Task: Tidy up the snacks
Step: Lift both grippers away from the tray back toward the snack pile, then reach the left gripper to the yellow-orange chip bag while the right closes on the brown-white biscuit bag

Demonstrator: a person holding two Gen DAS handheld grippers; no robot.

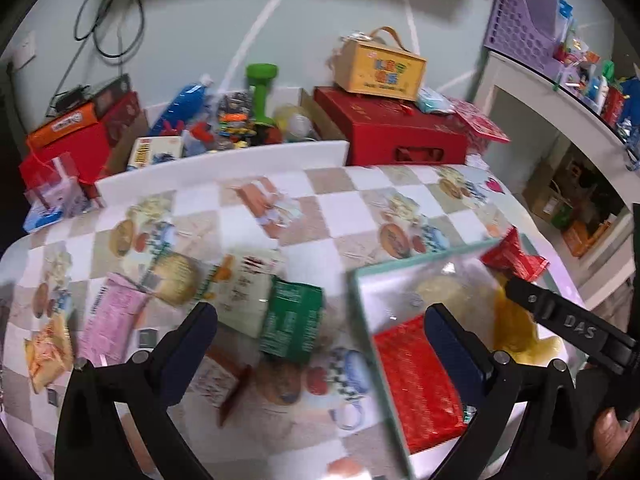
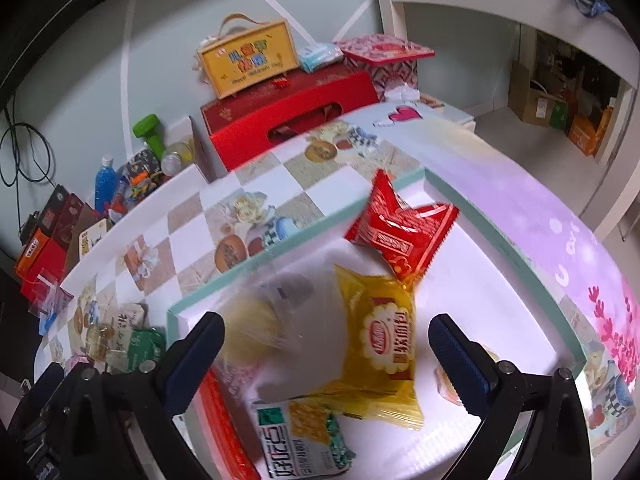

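Note:
My left gripper [image 1: 320,340] is open above the checked tablecloth, with a green snack packet [image 1: 292,324] lying between its fingers. A cream packet [image 1: 244,288], a round bread packet [image 1: 176,280], a pink packet [image 1: 112,320] and an orange packet [image 1: 48,356] lie to its left. A teal-rimmed white box [image 1: 362,280] sits at the right and holds a flat red packet [image 1: 416,380]. My right gripper [image 2: 326,356] is open over that box [image 2: 500,240], above a yellow packet [image 2: 384,344], a clear packet [image 2: 288,312], a red packet [image 2: 400,232] and a corn snack packet [image 2: 304,440].
Beyond the table's far edge stand a red gift box [image 1: 400,132] with a yellow carry box [image 1: 380,68] on it, a green dumbbell [image 1: 262,92], a blue bottle [image 1: 184,104] and red boxes [image 1: 76,144]. A white shelf [image 2: 500,8] stands at the right.

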